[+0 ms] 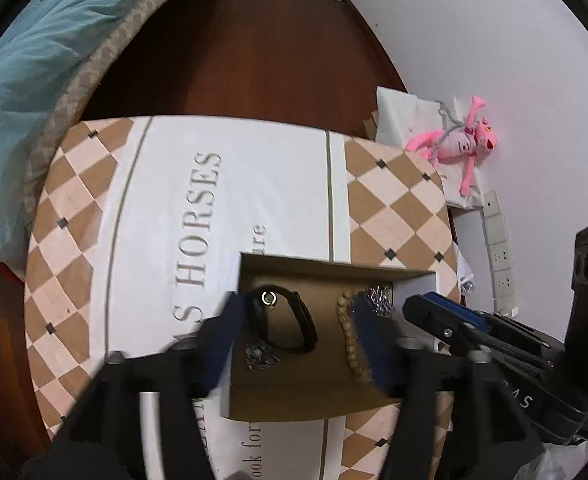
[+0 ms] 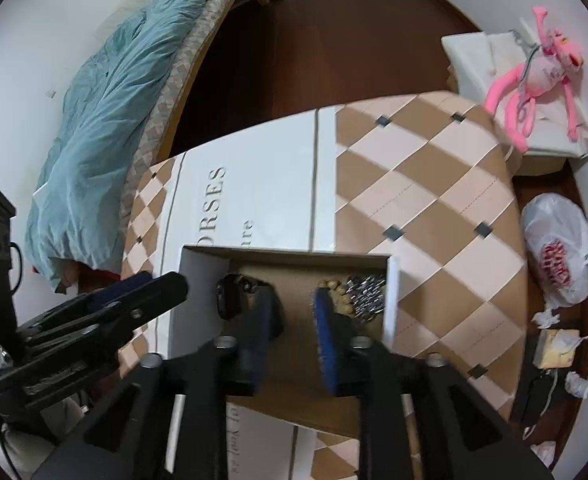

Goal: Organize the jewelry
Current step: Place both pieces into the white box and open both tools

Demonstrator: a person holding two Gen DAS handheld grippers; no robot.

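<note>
While both grippers hover spread and empty, the left gripper (image 1: 294, 336) and right gripper (image 2: 294, 328) overhang the cardboard box (image 1: 318, 396). Inside lie a black watch (image 1: 289, 320), a bead bracelet (image 1: 350, 340) and a silver chain (image 1: 380, 300).

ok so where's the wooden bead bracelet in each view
Left wrist: the wooden bead bracelet lies in the right half of the cardboard box, running along the inner edge of the gripper's right finger.
Right wrist: only a cluster of its beads shows near the box's far right corner, partly hidden by the right finger.
Shared landmark: the silver chain pile just right of the beads.
</note>
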